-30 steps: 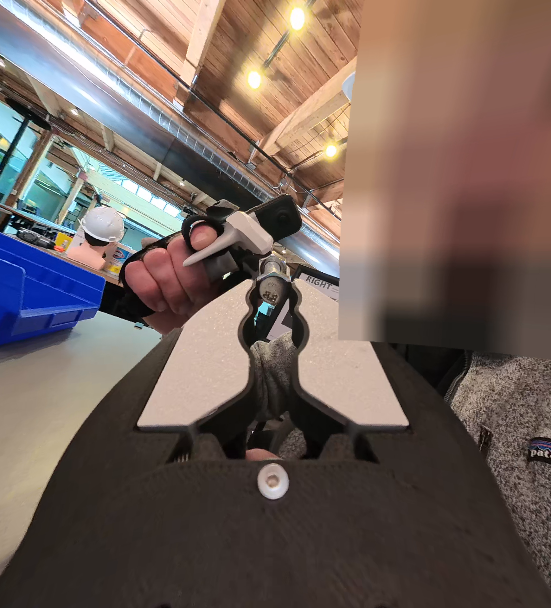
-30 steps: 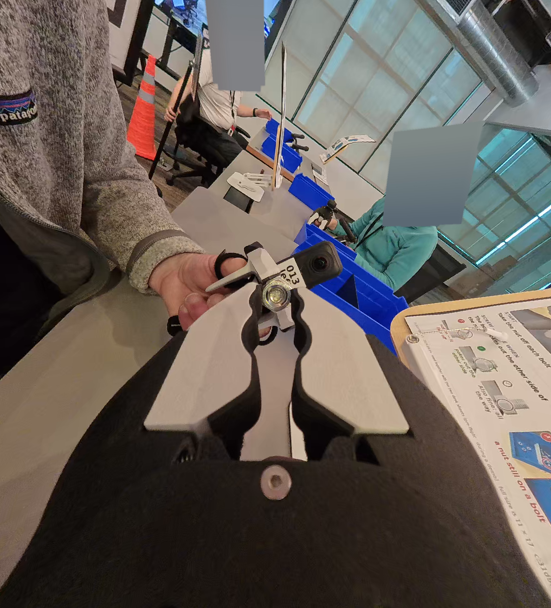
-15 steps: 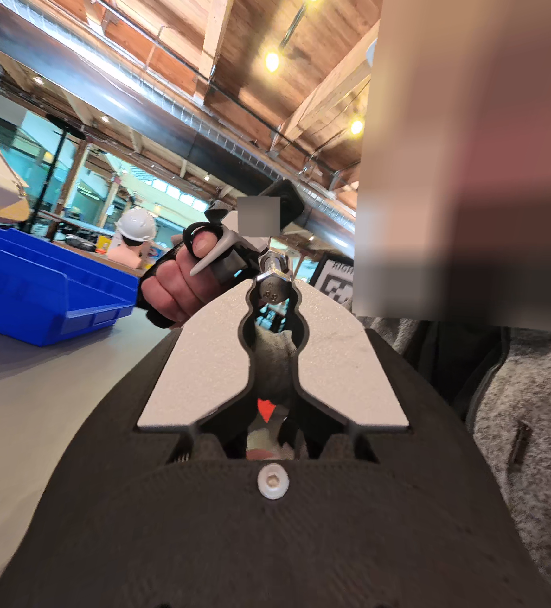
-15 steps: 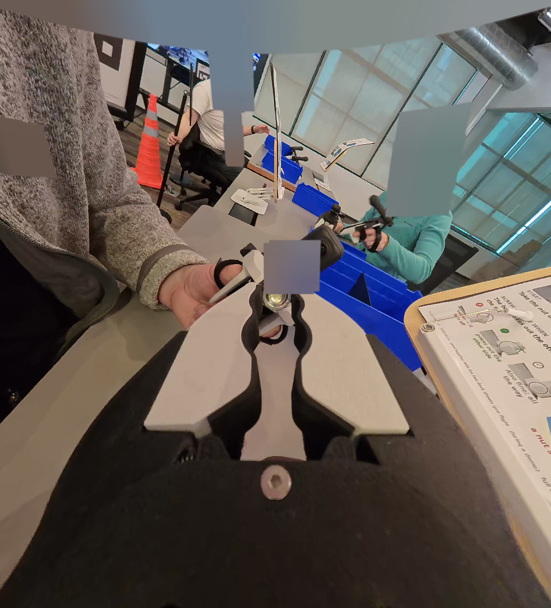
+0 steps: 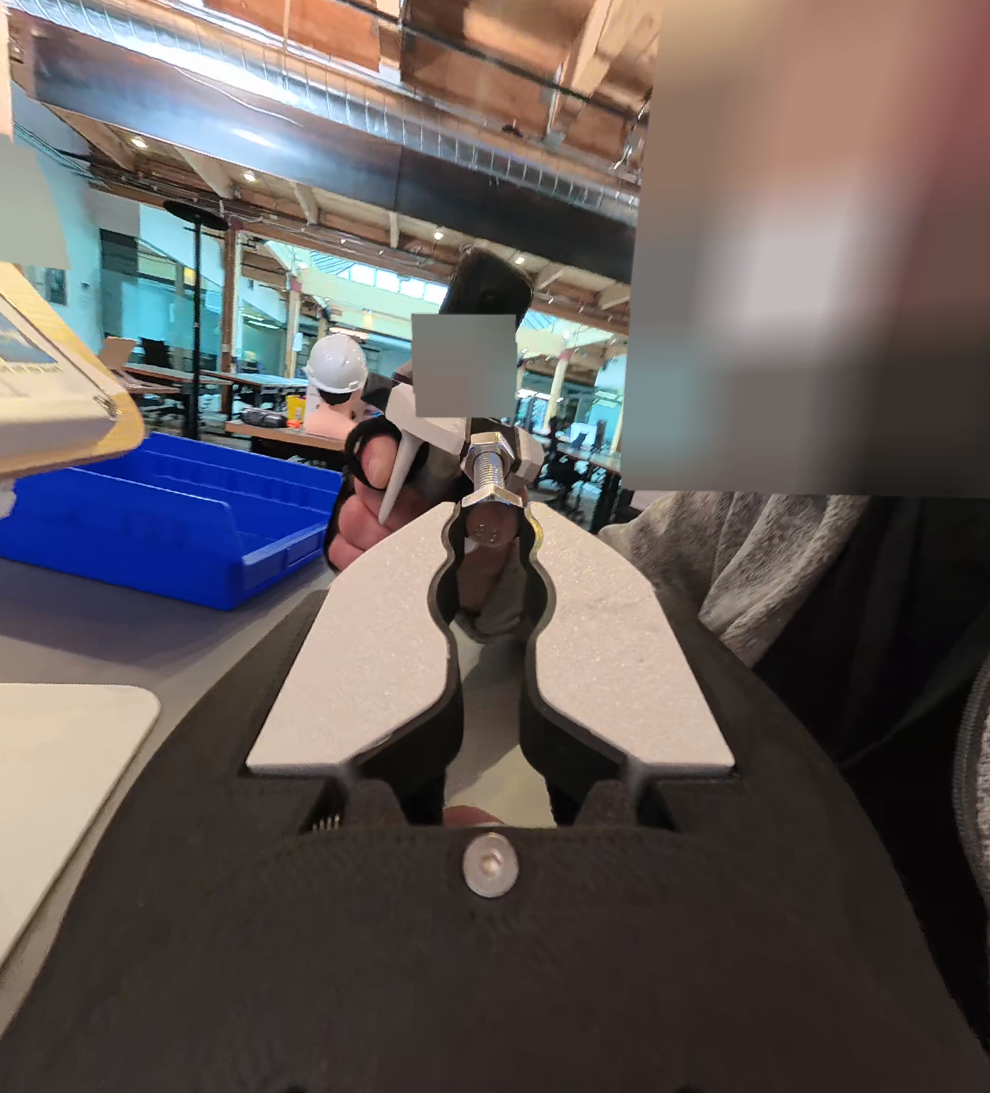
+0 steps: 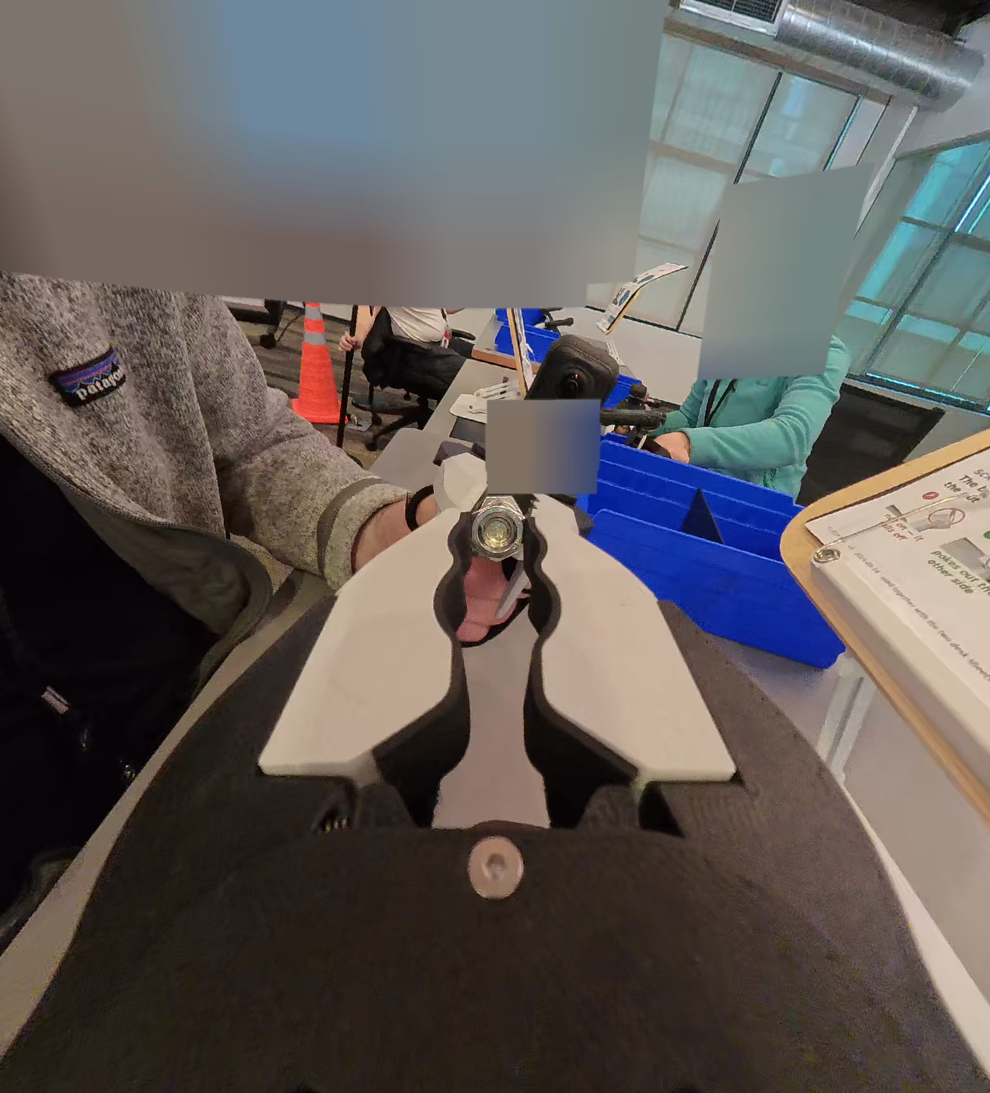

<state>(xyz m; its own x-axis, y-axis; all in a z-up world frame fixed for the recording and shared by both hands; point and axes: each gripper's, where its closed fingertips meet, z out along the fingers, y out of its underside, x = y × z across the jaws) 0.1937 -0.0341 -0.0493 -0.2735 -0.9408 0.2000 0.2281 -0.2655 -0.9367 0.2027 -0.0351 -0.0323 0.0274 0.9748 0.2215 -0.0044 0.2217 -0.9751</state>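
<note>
My left gripper [image 5: 489,520] is shut on the hex head of a silver bolt [image 5: 483,470]. The bolt's threaded shaft runs forward and up from my fingertips [image 5: 421,532] to a silver nut [image 5: 485,442]. The right gripper [image 5: 468,432], held in a hand, grips that nut from the far side. In the right wrist view my right gripper [image 6: 495,532] is shut on the nut [image 6: 497,528], seen end on with the bolt's tip in its middle. The left gripper [image 6: 463,485] and the hand holding it sit just behind the nut.
A blue bin [image 5: 155,514] stands on the grey table [image 5: 96,644]; it also shows in the right wrist view [image 6: 717,568]. A wooden board with a printed sheet [image 6: 924,562] stands beside it. A white pad [image 5: 25,769] lies nearby. A person in teal [image 6: 764,426] sits beyond.
Both grippers have swung round and tilted down while keeping their holds. The bolt now shows side on in the left wrist view, and the board has come into that view.
</note>
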